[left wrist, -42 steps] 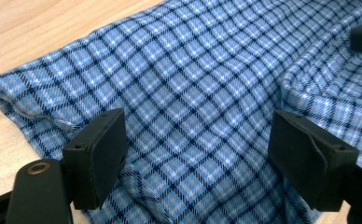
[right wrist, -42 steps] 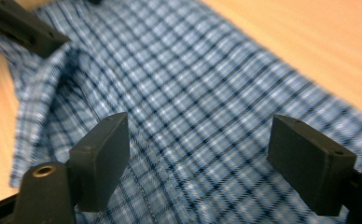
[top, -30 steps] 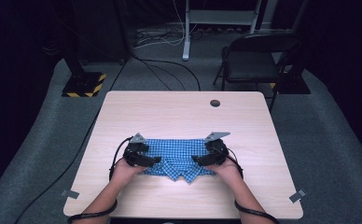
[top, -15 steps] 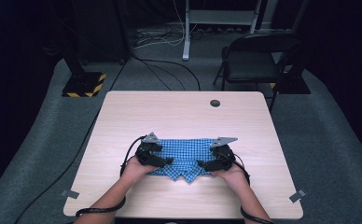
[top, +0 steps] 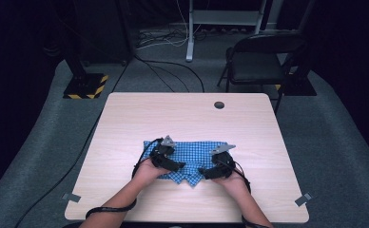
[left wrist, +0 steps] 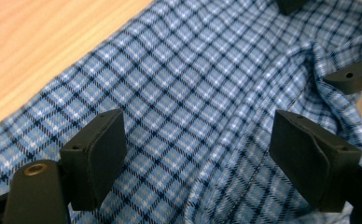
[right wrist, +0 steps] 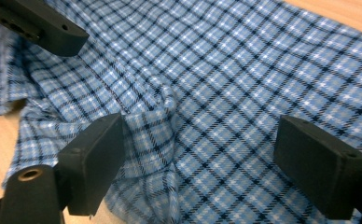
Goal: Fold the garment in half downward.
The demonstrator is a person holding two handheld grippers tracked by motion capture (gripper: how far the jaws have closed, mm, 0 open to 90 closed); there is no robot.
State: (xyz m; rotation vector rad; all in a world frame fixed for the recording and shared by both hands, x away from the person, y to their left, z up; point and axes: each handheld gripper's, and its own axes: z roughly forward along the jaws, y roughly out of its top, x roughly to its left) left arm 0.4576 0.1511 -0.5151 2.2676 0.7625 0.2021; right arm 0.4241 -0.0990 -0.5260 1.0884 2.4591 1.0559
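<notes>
Your work item is the blue checked garment (top: 192,159), lying on the near half of the worktop (top: 125,123), roughly centred between your forearms. It is already gathered into a compact, roughly rectangular packet, so judge the folding as partly complete; how many layers it has cannot be told from above.

1. Left hand-held gripper (left wrist: 195,154): the jaws stand wide apart over the cloth. Flat fabric lies between them, but neither pad presses on it. Nothing is held.
2. Right hand-held gripper (right wrist: 198,158): the jaws are likewise wide. A raised ridge of fabric (right wrist: 163,116) sits just inside the left pad (right wrist: 97,163); the pads do not pinch it.
3. In the high view, both hand-held grippers sit over the near edge of the garment, their tips pointing toward each other and a little apart.

Remaining work, as a judgement: the near edge is uneven, with a small flap (top: 192,179) protruding toward you, and creases run across the middle. You have yet to take a grip, flatten the ridge, and complete the next fold. No edge is secured at present.
</notes>
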